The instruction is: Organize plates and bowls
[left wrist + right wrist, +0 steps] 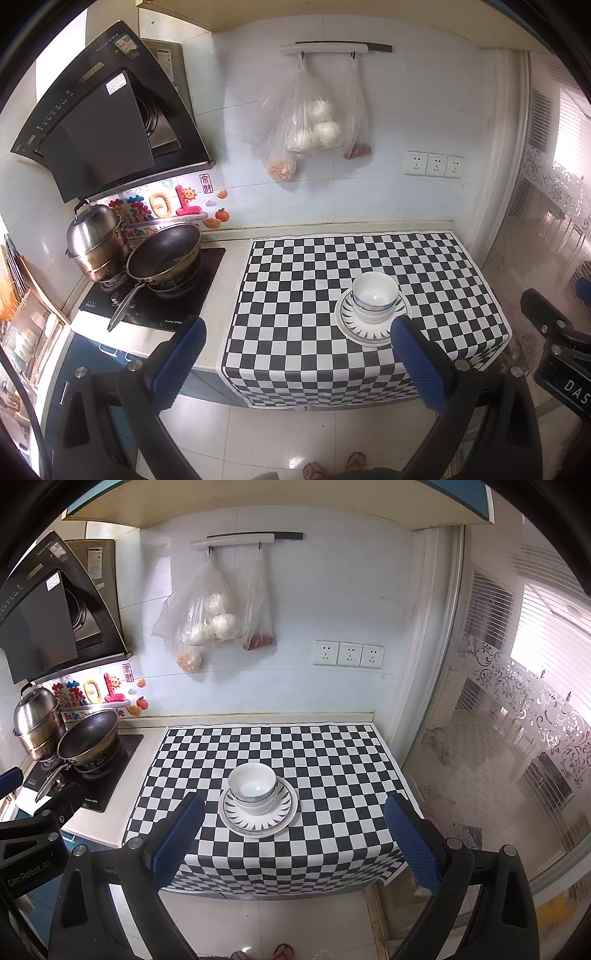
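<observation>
White bowls point(252, 785) stacked on plate point(258, 821), both tools wide, dish rack point(22, 317) only in left view

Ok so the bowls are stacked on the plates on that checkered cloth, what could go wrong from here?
1. The bowls sit nested on the plates, so lifting the whole pile by the plate rim could let the bowls slide or tip.
2. The checkered cloth hangs over the counter edge; snagging it might drag the stack forward.
3. The frying pan handle points towards the counter's front edge; the left gripper, jaws open, could knock it.
</observation>
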A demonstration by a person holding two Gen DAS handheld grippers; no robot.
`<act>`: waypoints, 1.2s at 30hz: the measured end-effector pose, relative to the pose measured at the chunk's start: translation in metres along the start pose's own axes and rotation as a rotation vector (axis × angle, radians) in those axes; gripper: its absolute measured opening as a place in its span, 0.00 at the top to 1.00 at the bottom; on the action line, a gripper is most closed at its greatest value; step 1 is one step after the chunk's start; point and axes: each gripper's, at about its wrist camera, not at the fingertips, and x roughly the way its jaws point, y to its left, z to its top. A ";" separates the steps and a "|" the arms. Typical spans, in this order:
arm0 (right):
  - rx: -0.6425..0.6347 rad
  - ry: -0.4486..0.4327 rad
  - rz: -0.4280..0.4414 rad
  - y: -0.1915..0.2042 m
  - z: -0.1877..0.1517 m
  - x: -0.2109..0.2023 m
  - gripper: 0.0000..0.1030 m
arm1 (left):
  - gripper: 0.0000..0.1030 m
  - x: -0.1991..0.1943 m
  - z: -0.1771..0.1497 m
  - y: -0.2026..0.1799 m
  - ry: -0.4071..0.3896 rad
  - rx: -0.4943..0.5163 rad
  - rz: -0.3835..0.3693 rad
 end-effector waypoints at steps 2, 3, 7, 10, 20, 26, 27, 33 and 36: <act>0.001 0.000 0.001 0.000 0.000 0.000 0.03 | 0.01 0.000 0.000 -0.001 0.002 -0.002 0.001; -0.001 0.001 0.001 0.000 0.000 0.000 0.03 | 0.01 0.000 0.001 -0.001 0.001 -0.002 0.002; -0.004 0.000 -0.001 -0.001 0.000 0.002 0.03 | 0.01 -0.001 -0.001 -0.002 -0.002 -0.005 0.012; -0.004 0.005 0.002 -0.001 0.000 0.004 0.03 | 0.01 -0.003 -0.002 -0.004 -0.005 -0.004 0.022; 0.000 0.008 0.005 -0.001 0.001 0.008 0.03 | 0.01 -0.003 -0.002 -0.003 -0.005 -0.007 0.026; 0.005 0.004 0.007 0.000 0.002 0.007 0.03 | 0.01 -0.004 -0.002 -0.004 -0.005 -0.006 0.028; 0.005 0.003 0.006 0.000 0.002 0.008 0.03 | 0.01 -0.004 -0.002 -0.005 -0.006 -0.009 0.029; 0.004 0.004 0.013 0.002 0.002 0.007 0.03 | 0.01 -0.004 -0.002 -0.005 -0.002 -0.009 0.029; 0.006 0.004 0.018 0.002 0.003 0.008 0.03 | 0.01 -0.003 -0.001 -0.004 -0.002 -0.004 0.029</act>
